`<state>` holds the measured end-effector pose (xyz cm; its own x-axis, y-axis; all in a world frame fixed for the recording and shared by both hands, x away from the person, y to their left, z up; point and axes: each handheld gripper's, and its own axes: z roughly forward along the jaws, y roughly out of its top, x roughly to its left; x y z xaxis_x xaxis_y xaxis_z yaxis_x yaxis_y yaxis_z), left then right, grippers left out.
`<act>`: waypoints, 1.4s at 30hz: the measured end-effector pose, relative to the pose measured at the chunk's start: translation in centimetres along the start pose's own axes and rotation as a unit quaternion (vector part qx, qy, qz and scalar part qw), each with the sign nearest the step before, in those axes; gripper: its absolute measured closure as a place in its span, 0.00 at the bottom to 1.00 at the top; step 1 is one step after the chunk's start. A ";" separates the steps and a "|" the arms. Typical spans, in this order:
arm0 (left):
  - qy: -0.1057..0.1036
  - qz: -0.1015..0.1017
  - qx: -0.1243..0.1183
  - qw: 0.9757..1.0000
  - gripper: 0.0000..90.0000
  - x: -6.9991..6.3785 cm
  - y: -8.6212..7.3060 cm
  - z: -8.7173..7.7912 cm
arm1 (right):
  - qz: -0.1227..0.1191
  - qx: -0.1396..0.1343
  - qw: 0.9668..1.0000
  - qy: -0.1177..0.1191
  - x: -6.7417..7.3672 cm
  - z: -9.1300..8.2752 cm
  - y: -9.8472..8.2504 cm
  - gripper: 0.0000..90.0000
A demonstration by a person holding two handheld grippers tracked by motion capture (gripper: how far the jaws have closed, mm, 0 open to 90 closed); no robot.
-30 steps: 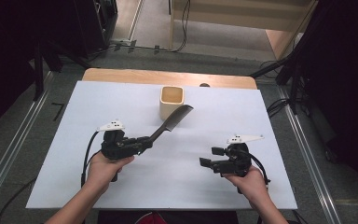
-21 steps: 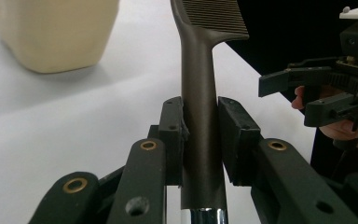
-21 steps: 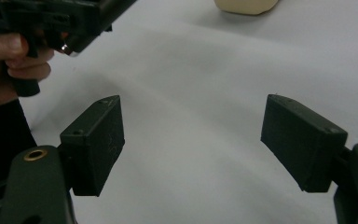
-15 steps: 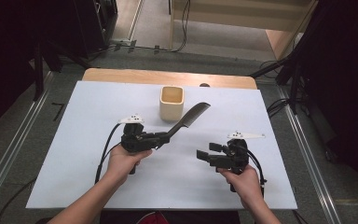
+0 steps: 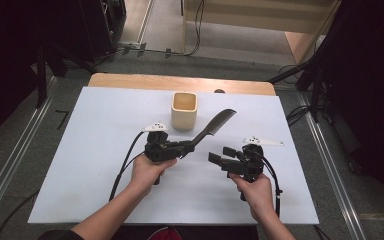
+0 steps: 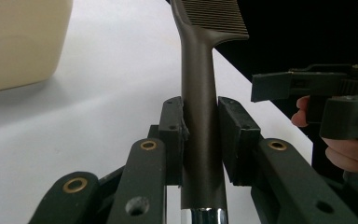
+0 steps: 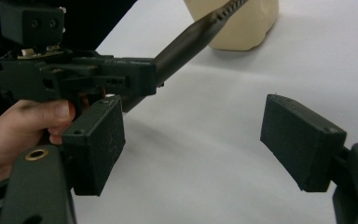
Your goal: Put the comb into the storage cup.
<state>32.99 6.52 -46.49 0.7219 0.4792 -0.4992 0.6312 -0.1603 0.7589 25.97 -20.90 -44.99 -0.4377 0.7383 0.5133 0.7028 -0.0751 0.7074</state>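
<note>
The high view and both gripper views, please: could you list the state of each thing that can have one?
Comb: held by its handle, lifted off the table, toothed end pointing up and away beside the cup.
Left gripper: shut on the comb handle.
Right gripper: open, nothing between its fingers.
Cup: upright on the white table, looks empty.

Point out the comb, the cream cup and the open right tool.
comb (image 5: 219, 121), high view, on its toothed blade.
cream cup (image 5: 184, 116), high view, on its front wall.
right tool (image 7: 191, 149), right gripper view, midway between its open jaws.
</note>
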 end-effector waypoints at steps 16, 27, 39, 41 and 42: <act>0.021 0.002 -0.031 0.999 0.82 -0.7 -0.8 1.2 | 0.024 -0.044 0.999 -0.018 -0.1 0.9 0.2 0.22; 0.020 -0.010 -0.039 0.999 0.82 -1.1 -1.6 2.8 | 0.029 -0.064 0.995 -0.070 0.4 1.7 0.1 0.22; 0.006 -0.029 -0.055 0.998 0.82 -1.6 -2.0 4.2 | 0.042 -0.074 0.992 -0.088 0.5 2.7 0.1 0.23; 0.006 -0.033 -0.059 0.998 0.82 -1.7 -2.1 4.3 | 0.047 -0.075 0.992 -0.088 0.5 2.7 0.1 0.23; 0.004 -0.034 -0.061 0.998 0.82 -1.7 -2.1 4.3 | 0.048 -0.077 0.992 -0.088 0.4 2.7 0.2 0.23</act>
<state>31.68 2.32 -49.05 0.6761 0.4927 -0.5479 0.6389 -0.0216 0.7690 27.43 -18.81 -45.98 -0.2592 0.8269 0.4990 0.6367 -0.2422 0.7321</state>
